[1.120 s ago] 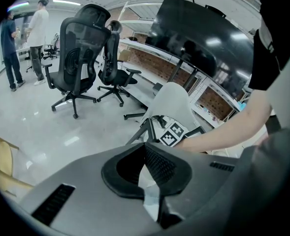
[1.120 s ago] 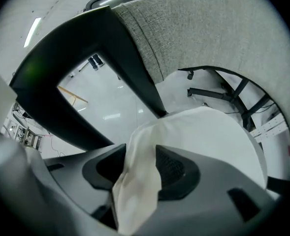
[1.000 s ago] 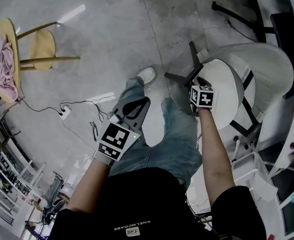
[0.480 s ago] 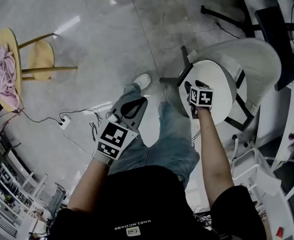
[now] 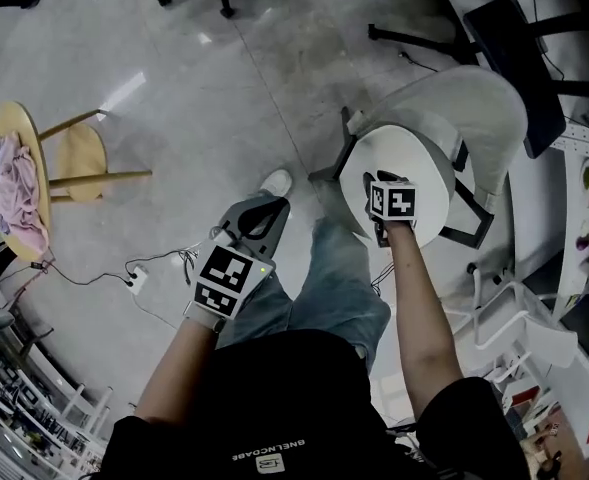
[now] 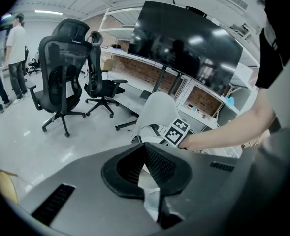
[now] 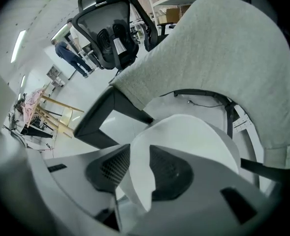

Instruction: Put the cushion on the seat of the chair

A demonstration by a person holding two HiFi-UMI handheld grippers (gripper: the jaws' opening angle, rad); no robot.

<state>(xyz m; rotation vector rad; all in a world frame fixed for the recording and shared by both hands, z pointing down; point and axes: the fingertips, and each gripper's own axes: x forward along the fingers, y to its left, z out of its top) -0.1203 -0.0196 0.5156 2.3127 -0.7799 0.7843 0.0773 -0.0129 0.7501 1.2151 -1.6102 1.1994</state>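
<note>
A round white cushion (image 5: 421, 163) lies flat on the seat of the pale grey shell chair (image 5: 474, 103). My right gripper (image 5: 388, 196) hangs over the cushion's near half and points steeply down. Its jaws are closing, and between them only the cushion (image 7: 194, 132) shows, further down; the pads (image 7: 167, 168) touch nothing. The chair's curved back (image 7: 218, 58) rises behind. My left gripper (image 5: 264, 213) hovers over the person's jeans, left of the chair, its tips together and nothing in it. In the left gripper view its jaws (image 6: 145, 151) point toward the chair (image 6: 157, 107).
A wooden stool (image 5: 84, 153) and a round wooden top carrying pink cloth (image 5: 14, 188) stand at the left. A power strip (image 5: 134, 280) with cables lies on the floor. Black office chairs (image 6: 61, 68) and a big dark screen (image 6: 184, 38) stand beyond. White racks (image 5: 519, 318) stand at the right.
Both grippers have risen. The right one has come up from the cushion's edge and hangs over its middle, while the cushion stays on the seat. The chair looks smaller in the head view.
</note>
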